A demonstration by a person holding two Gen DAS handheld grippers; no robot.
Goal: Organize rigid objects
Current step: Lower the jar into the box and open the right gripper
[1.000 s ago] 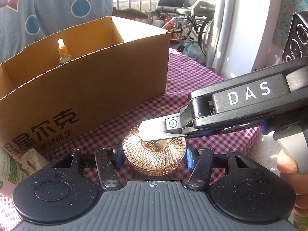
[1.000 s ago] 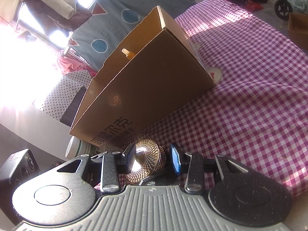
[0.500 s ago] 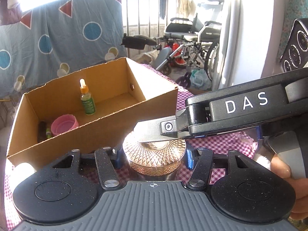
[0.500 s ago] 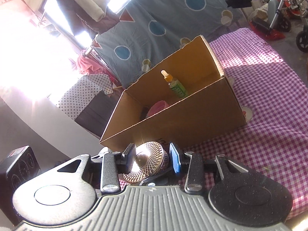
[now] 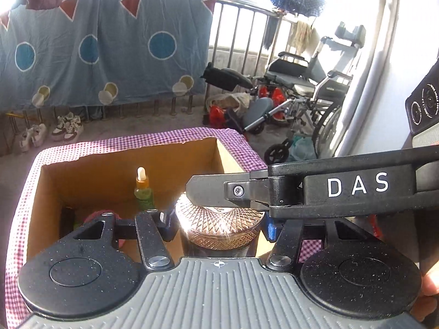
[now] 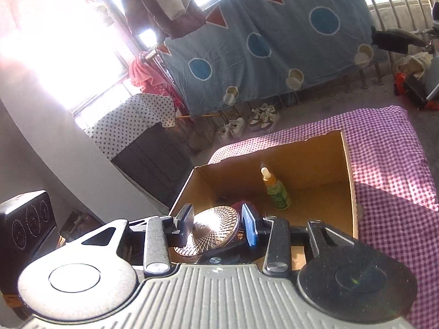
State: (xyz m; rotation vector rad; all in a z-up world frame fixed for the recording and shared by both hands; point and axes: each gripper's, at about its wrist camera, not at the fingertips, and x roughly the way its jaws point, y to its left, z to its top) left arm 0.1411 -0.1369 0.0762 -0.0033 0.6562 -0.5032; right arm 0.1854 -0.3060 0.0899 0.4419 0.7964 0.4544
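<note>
A round rose-gold jar (image 5: pixel 222 233) with a cut-lattice lid hangs over the near side of an open cardboard box (image 5: pixel 109 178). My left gripper (image 5: pixel 219 227) is shut on the jar's sides. My right gripper (image 6: pixel 218 226) is shut on the same jar (image 6: pixel 214 219), and its upper finger (image 5: pixel 208 192) lies across the lid in the left wrist view. Inside the box (image 6: pixel 301 159) stands a green dropper bottle (image 5: pixel 143 192) (image 6: pixel 277 192). A pink lid (image 5: pixel 96 215) lies beside it, mostly hidden behind my left finger.
The box stands on a purple checked cloth (image 6: pixel 389 164) that covers the table. Beyond the table are a blue sheet with circles (image 5: pixel 109 49), shoes (image 5: pixel 65 128) on the floor and a wheelchair (image 5: pixel 315 82). A hand (image 5: pixel 428 296) shows at the lower right.
Both grippers have risen with the jar, from the cloth in front of the box to above its near wall. The inside of the box now shows from above.
</note>
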